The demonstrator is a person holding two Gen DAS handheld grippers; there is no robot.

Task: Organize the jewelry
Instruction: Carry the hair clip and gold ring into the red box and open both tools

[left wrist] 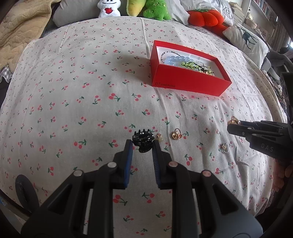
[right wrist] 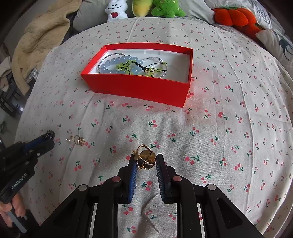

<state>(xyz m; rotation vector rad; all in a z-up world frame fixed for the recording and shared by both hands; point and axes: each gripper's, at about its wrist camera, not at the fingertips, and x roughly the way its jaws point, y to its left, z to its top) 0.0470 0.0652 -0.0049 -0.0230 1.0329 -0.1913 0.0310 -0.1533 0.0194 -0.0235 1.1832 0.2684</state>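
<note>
My left gripper (left wrist: pixel 142 145) is shut on a black claw hair clip (left wrist: pixel 143 141), which sits between the tips just over the cherry-print cloth. My right gripper (right wrist: pixel 146 159) is shut on a gold ring (right wrist: pixel 144 155), its blue pads pressing the ring's sides. From the left wrist view the right gripper (left wrist: pixel 233 126) comes in from the right with the gold ring (left wrist: pixel 235 120) at its tip. The red box (right wrist: pixel 139 87) lies farther back, open, with a blue bead bracelet (right wrist: pixel 113 65) and green-beaded cords inside. The left wrist view shows the same red box (left wrist: pixel 188 82).
Loose on the cloth lie a gold earring (left wrist: pixel 176 135), a small gold stud (left wrist: pixel 159 137) and a silver ring (left wrist: pixel 224 148). Plush toys (left wrist: pixel 157 9) and pillows line the far edge. A beige blanket (right wrist: pixel 42 34) lies at the back left. A hand (right wrist: pixel 11 210) holds the left tool.
</note>
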